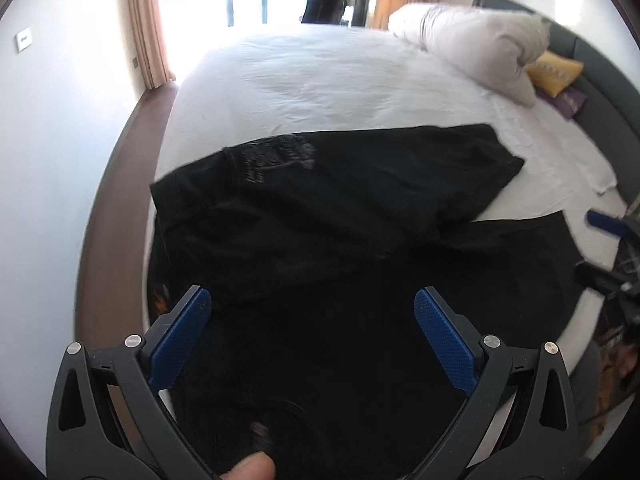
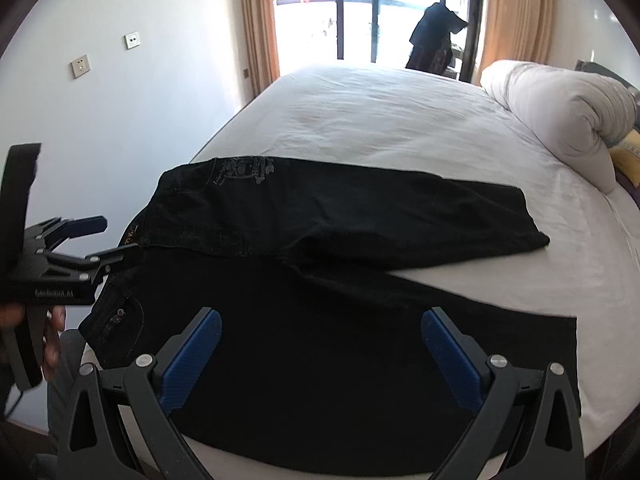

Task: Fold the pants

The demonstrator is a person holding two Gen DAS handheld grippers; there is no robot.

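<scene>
Black pants [image 2: 320, 264] lie spread on the white bed [image 2: 400, 120], waistband to the left, the two legs splayed to the right. They also show in the left wrist view [image 1: 320, 216]. My left gripper [image 1: 312, 300] is open and empty, hovering over the waist end; it also appears in the right wrist view [image 2: 116, 240] at the waistband's left edge. My right gripper [image 2: 320, 320] is open and empty above the near leg; its fingertips [image 1: 600, 220] show at the right edge of the left wrist view.
A rolled white duvet [image 2: 560, 120] and a yellow pillow [image 1: 554, 72] lie at the bed's right end. A white wall [image 2: 120, 120] and a wooden floor strip [image 1: 120, 200] run along the left side. A curtained balcony door [image 2: 360, 12] stands beyond the bed.
</scene>
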